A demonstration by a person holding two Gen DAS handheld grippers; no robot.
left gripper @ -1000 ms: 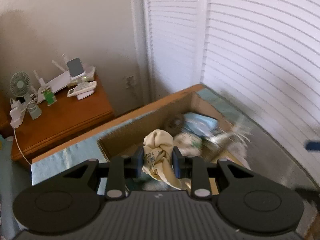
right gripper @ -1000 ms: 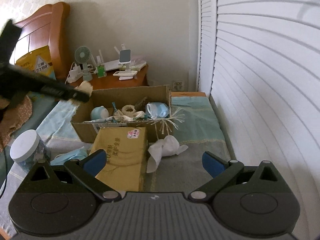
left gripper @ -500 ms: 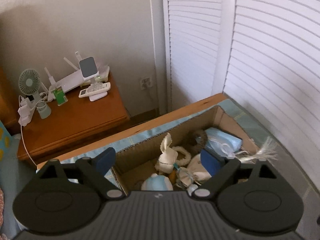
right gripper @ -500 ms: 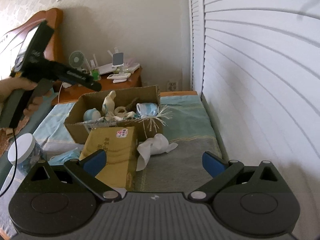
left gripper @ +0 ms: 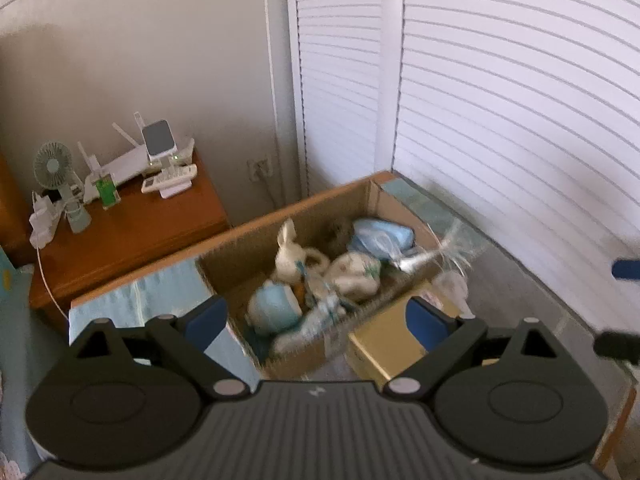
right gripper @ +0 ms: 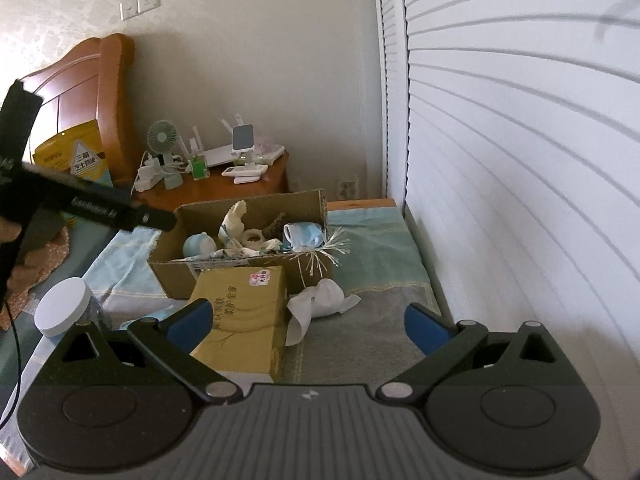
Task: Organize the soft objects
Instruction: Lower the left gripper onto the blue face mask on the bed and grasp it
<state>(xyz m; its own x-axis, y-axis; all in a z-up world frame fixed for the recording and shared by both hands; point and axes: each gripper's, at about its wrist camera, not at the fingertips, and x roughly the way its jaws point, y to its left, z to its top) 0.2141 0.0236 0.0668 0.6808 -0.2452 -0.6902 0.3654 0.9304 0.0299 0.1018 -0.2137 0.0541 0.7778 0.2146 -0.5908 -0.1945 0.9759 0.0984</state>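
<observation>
An open cardboard box (left gripper: pixel 320 210) (right gripper: pixel 172 276) on the bed holds several soft items. Among them a cream cloth (left gripper: pixel 288 256) (right gripper: pixel 234 220) stands up near the middle, with a pale blue item (left gripper: pixel 274 308) and a blue pack (left gripper: pixel 382 234) beside it. My left gripper (left gripper: pixel 316 320) hovers above the box's near-left corner; its jaws are opening and nothing is between them. A white crumpled cloth (right gripper: pixel 324 300) lies on the bedcover in front of the box. My right gripper (right gripper: pixel 308 325) is open and empty, low over the bed short of that cloth.
A yellow carton (right gripper: pixel 244 316) leans against the box front. A white-lidded jar (right gripper: pixel 62 306) stands at the left. A wooden nightstand (left gripper: pixel 132 224) with a fan and small devices is behind. White louvred doors (right gripper: pixel 520 160) close off the right side. A headboard (right gripper: pixel 92 80) rises at far left.
My left gripper let go of the cream cloth, which now rests in the box, and drew back with its jaws wide. The right gripper has barely shifted.
</observation>
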